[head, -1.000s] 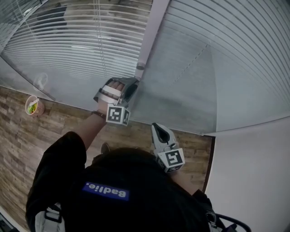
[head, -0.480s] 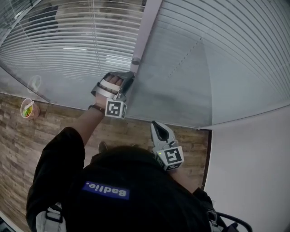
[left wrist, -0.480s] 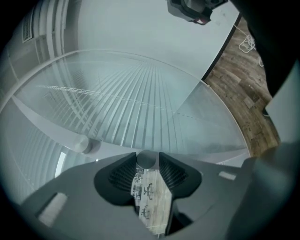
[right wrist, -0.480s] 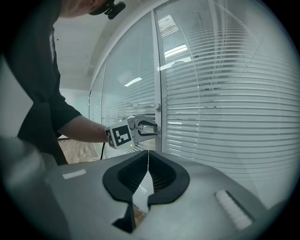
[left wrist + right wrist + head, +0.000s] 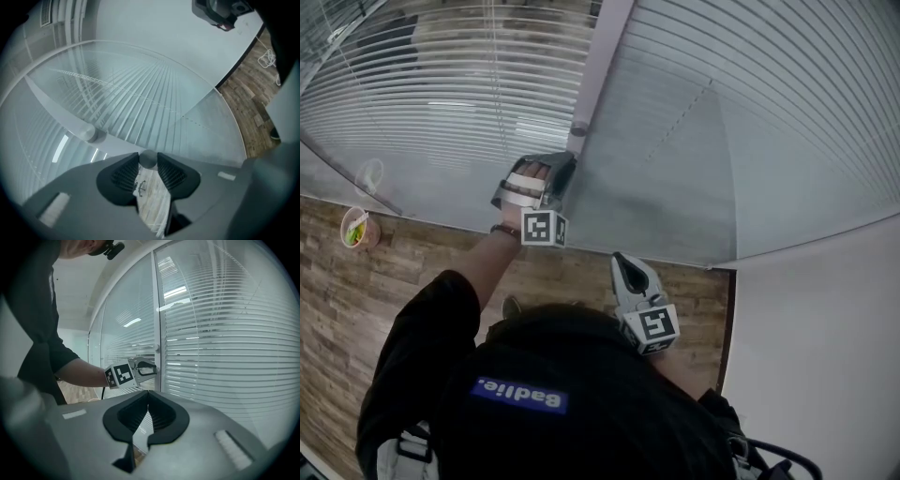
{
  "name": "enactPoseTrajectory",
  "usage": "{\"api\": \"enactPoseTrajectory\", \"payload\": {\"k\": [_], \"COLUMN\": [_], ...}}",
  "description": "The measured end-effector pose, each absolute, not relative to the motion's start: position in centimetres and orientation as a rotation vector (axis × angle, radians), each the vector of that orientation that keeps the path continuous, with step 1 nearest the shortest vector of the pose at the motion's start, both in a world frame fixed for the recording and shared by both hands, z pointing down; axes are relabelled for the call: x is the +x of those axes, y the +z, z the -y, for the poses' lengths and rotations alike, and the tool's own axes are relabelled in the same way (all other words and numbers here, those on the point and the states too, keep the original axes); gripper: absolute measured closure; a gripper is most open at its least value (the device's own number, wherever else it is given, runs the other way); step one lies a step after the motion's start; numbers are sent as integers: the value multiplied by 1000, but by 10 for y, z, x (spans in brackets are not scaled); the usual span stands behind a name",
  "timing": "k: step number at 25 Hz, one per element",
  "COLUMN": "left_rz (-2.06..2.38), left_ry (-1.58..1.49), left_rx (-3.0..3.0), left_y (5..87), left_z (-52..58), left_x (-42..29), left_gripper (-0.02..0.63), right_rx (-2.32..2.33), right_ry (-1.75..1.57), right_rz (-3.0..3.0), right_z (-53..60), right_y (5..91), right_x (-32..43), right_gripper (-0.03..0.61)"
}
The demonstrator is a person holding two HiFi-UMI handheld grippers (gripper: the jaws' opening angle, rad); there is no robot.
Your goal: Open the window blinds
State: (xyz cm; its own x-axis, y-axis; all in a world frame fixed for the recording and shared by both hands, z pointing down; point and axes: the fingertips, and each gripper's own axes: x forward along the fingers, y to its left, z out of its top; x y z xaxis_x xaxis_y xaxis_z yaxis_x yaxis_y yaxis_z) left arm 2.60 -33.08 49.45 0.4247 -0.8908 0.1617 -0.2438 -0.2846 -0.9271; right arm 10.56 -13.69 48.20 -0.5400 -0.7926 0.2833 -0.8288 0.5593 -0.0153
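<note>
White slatted blinds (image 5: pixel 469 103) hang behind glass on both sides of a pale mullion (image 5: pixel 600 56). A round knob (image 5: pixel 578 128) sits on that mullion. In the left gripper view the same knob (image 5: pixel 89 135) shows further off, and a second small grey knob (image 5: pixel 149 158) lies between the jaw tips. My left gripper (image 5: pixel 565 167) is up against the mullion; its jaws have just been closing, and the pads now press on that second knob. My right gripper (image 5: pixel 623 264) hangs back near my chest, shut and empty. From the right gripper view my left gripper (image 5: pixel 153 368) touches the mullion.
A small cup with food (image 5: pixel 353 228) stands on the wooden floor (image 5: pixel 356 300) at the left by the glass. A white wall (image 5: pixel 825 356) rises at the right. The glass panel (image 5: pixel 675 178) right of the mullion is frosted low down.
My left gripper stays at the mullion, almost where it was. The right gripper has not moved.
</note>
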Motion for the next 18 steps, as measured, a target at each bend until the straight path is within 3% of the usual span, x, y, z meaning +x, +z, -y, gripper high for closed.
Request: {"api": "enactPoseTrajectory", "payload": {"k": [18], "left_rz": [-1396], "left_ry": [-663], "left_rx": [-2191], "left_y": [490], "left_z": [335], "left_x": [23], "left_gripper": [492], "right_rx": [1340], "right_ry": [236], "right_rz": [2576], "right_z": [139], "right_y": [482], "right_x": [110], "right_gripper": [575]}}
